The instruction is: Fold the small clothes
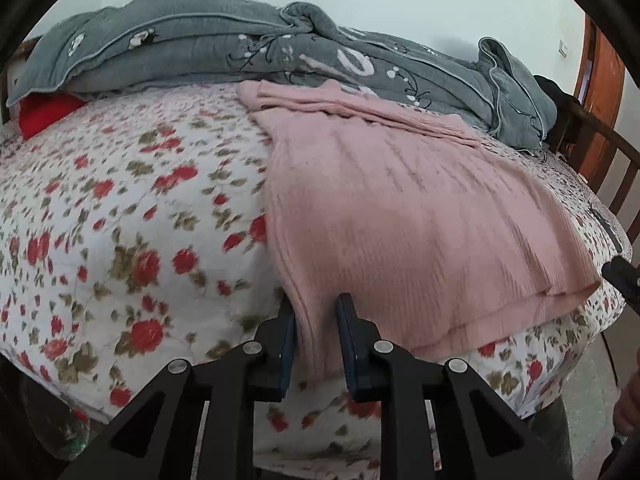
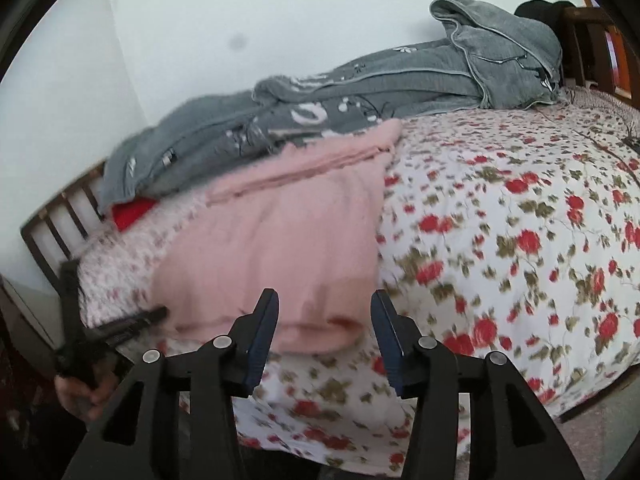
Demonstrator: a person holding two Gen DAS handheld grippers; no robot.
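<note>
A pink ribbed knit garment [image 1: 404,216] lies spread on the bed [image 1: 120,208], its hem at the near edge, its top toward twelve o'clock against a heaped grey quilt [image 1: 248,44]; the left hand-held gripper [image 1: 316,320] has the hem's left corner between its blue pads, which look closed onto a bunch of the fabric, while the right hand-held gripper [image 2: 325,312] hangs with its jaws apart just short of the hem's right end, touching nothing; the knit looks light, soft and limp, likely to stretch and sag between grips rather than hold a line, so the two hem corners seem the sensible holds, with a thick pinch to stop slipping; the floral bedspread appears padded and yielding, apt to drag at the cloth; a red item [image 1: 44,114] shows at ten o'clock under the quilt; wooden rails [image 1: 600,168] bound the bed at three o'clock; a pale wall [image 2: 200,20] stands behind.
</note>
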